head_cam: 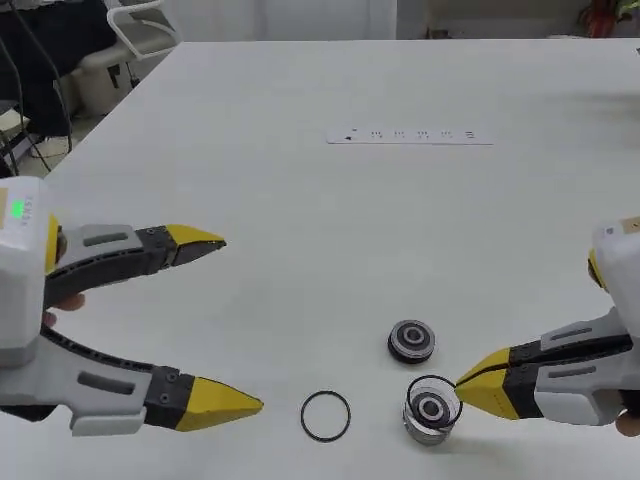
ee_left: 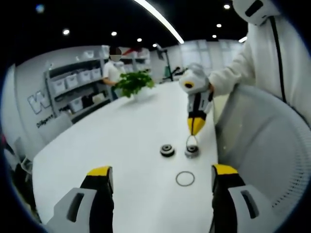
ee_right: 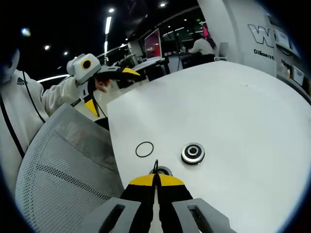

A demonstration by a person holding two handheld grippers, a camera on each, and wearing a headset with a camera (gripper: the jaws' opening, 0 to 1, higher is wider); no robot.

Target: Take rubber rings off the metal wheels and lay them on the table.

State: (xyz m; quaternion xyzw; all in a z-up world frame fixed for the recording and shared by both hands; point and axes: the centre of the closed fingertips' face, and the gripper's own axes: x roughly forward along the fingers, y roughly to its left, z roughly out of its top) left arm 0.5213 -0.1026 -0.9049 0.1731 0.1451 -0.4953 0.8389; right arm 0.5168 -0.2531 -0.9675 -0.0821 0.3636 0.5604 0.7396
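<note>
Near the table's front edge stand two metal wheels. The far wheel (head_cam: 412, 340) (ee_left: 167, 150) (ee_right: 193, 153) still wears its black rubber ring. On the near wheel (head_cam: 430, 410) (ee_left: 192, 152) (ee_right: 162, 171) the ring (head_cam: 433, 383) (ee_right: 155, 166) is pulled partly up, and my right gripper (head_cam: 462, 384) (ee_right: 155, 181) is shut on its edge. A loose rubber ring (head_cam: 326, 415) (ee_left: 185, 178) (ee_right: 144, 149) lies flat on the white table (head_cam: 330, 220), left of the wheels. My left gripper (head_cam: 225, 325) (ee_left: 162, 171) hovers open to the left of that ring, holding nothing.
A white power strip (head_cam: 410, 136) lies farther back on the table. An office chair (head_cam: 135, 40) stands past the far left corner. A potted plant (ee_left: 133, 82) sits at the table's far end, and a mesh chair back (ee_right: 68, 160) stands close to the near edge.
</note>
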